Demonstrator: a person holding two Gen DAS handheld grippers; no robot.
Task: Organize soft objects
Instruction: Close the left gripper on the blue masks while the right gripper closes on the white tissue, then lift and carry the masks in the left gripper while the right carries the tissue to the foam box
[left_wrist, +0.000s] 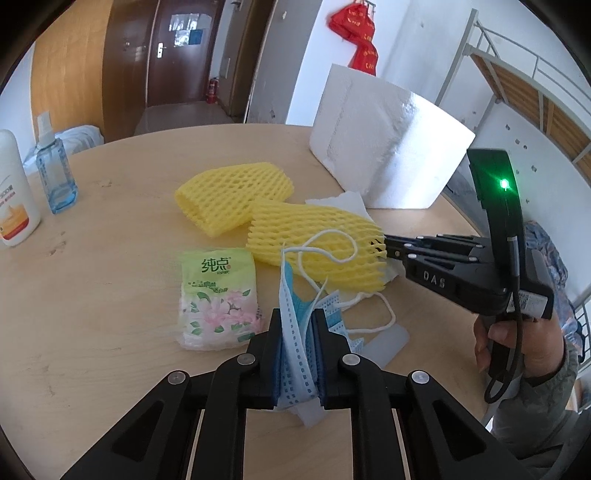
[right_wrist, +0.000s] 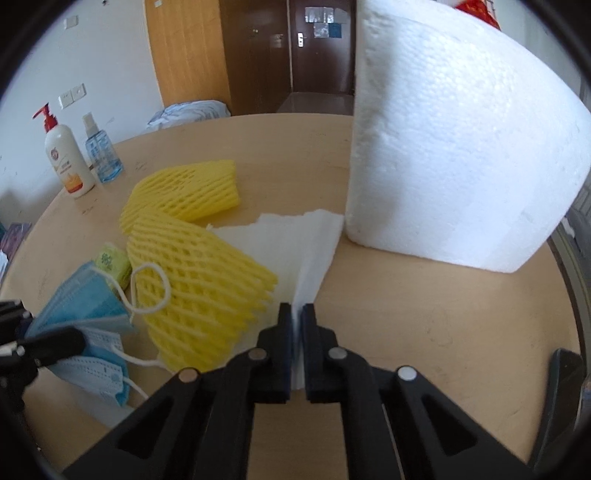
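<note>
Upright, blue masks (left_wrist: 295, 343) pinched lengthwise, left tool (left_wrist: 297, 332) clamped.

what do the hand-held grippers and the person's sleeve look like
Both are matte black linkage fingers with silver round pivot pins. The right hand-held gripper has "DAS" in pale letters on its body, a green light on an upright black housing, and a black cable looping down past its handle. The sleeve is grey-green patterned fabric.

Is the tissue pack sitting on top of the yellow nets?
No, the tissue pack lies flat on the table, beside the yellow foam nets, not on them.
</note>
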